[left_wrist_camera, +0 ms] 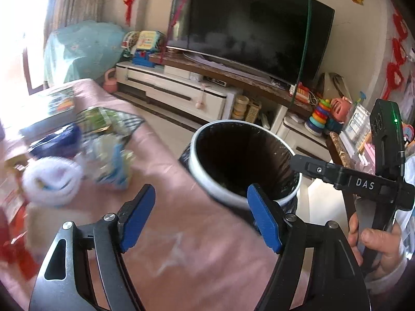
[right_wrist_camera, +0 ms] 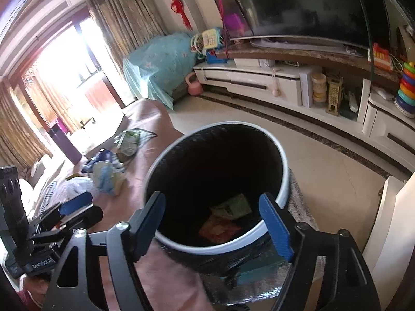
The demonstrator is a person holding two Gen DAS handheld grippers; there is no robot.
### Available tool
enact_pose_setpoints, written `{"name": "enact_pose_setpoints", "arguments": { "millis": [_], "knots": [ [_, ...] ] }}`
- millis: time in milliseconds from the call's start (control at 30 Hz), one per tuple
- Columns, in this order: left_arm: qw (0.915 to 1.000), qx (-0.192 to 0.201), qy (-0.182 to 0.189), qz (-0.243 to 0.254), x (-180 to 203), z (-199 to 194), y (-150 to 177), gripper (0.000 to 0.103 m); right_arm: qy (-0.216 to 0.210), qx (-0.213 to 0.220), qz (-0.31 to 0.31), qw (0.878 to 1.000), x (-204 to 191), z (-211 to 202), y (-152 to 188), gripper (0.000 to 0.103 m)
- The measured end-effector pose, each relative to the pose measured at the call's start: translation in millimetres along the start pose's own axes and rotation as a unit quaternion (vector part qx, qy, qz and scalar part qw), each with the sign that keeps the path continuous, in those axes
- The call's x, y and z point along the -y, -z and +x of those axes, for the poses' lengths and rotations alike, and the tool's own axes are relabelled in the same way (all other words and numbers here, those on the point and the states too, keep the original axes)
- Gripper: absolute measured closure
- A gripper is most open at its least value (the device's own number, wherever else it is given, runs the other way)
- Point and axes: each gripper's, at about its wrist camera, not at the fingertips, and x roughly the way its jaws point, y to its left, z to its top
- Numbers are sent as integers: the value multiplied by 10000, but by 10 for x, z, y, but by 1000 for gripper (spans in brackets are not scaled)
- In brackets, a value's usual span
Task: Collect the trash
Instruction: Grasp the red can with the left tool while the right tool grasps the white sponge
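Note:
A round trash bin [left_wrist_camera: 207, 178] with a white rim and black liner stands beside the pink-covered table [left_wrist_camera: 181, 233]; it also shows in the right wrist view [right_wrist_camera: 155, 171]. Wrappers [right_wrist_camera: 225, 220] lie at its bottom. My left gripper [left_wrist_camera: 201, 217] is open and empty above the table by the bin. My right gripper [right_wrist_camera: 220, 225] is open and empty, held over the bin's mouth; it shows in the left wrist view [left_wrist_camera: 298, 162]. Trash lies on the table: a crumpled white-blue wrapper [left_wrist_camera: 111, 160], a white wad [left_wrist_camera: 52, 181], a blue bag [left_wrist_camera: 57, 140].
A green packet [left_wrist_camera: 96, 119] and books [left_wrist_camera: 52, 106] lie further back on the table. A TV [left_wrist_camera: 249, 23] on a white stand [left_wrist_camera: 181, 93] with toys faces me across a tiled floor [right_wrist_camera: 324, 168]. A bright window [right_wrist_camera: 64, 59] is at left.

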Motion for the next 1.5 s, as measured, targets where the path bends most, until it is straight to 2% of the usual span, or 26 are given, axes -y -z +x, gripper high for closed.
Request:
{"name": "enact_pose_setpoints", "arguments": {
  "millis": [100,400,600,900,1100,1233,1333,1400,1500],
  "knots": [
    [9998,86,-130,-79,-113,-221,134,26,-129,52,-66,9999,-204,-36,109,15],
    [9959,213,-602,-643,-707,-800,563,25,-647,-139,-450,9968,-881,45,457,15],
    [9876,278,-1120,-1061,-1133,-1105,836,25,-856,-362,-799,9925,-1236,189,669,14],
    [9754,148,-1539,-1574,-1589,-1253,1044,25,-1129,-553,-1393,9822,-1704,419,799,14],
    [9726,-86,-1561,-1719,-1876,-1147,992,25,-1547,-724,-2106,9625,-2018,642,732,14],
    [9709,-299,-1540,-1812,-2145,-927,851,25,-1779,-899,-2654,9433,-2197,905,642,14],
    [9669,-605,-1482,-1986,-2327,-714,728,25,-2022,-1000,-2968,9279,-2318,1120,544,14],
    [9647,-660,-1590,-1991,-2411,-617,687,25,-2109,-1164,-3272,9138,-2429,1274,497,14],
    [9615,-644,-1677,-2079,-2546,-517,725,27,-2119,-1206,-3520,9037,-2509,1407,496,16]
  ]
}}
